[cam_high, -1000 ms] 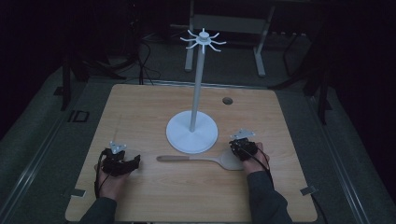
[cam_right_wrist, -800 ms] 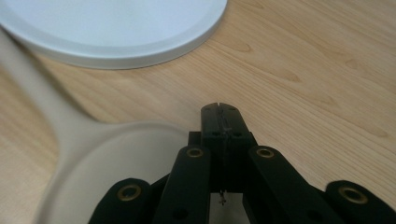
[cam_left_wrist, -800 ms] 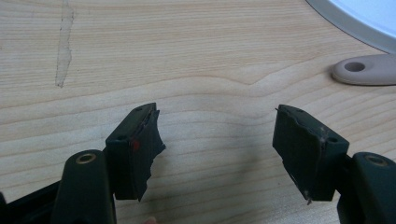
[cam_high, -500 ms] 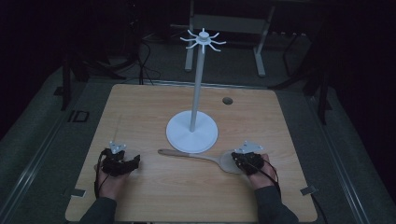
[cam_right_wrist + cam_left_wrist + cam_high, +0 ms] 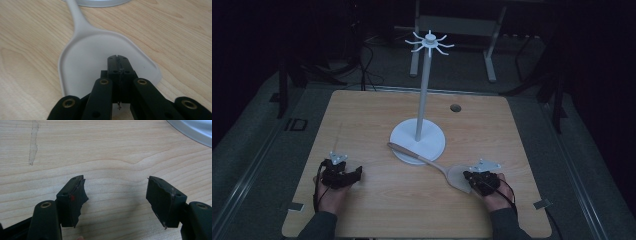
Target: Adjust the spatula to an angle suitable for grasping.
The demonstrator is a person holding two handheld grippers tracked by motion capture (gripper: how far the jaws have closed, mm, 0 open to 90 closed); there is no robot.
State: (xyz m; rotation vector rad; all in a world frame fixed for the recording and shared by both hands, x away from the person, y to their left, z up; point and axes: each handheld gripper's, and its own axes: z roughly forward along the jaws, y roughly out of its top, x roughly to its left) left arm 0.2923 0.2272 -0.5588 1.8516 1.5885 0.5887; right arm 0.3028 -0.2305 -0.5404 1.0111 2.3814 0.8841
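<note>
A pale spatula (image 5: 428,162) lies on the wooden table (image 5: 362,115), its handle end resting on the round base of a white hook stand (image 5: 421,100). My right gripper (image 5: 472,177) is shut, and its closed tips (image 5: 117,57) lie over the spatula's blade (image 5: 87,50), with nothing seen between the jaws. At the near left my left gripper (image 5: 354,175) stands open above bare wood, its jaws (image 5: 116,192) wide apart and empty. The stand's base edge (image 5: 192,130) shows at the top right of the left gripper view.
The stand is tall, with a ring of several hooks at its top (image 5: 430,41). A small round hole (image 5: 455,107) sits in the table behind the stand. Dark floor and metal frame legs lie beyond the far edge.
My right gripper has moved toward the near edge and slightly right, and the spatula has swung with it, so its handle now points up onto the stand's base. The left gripper stayed put.
</note>
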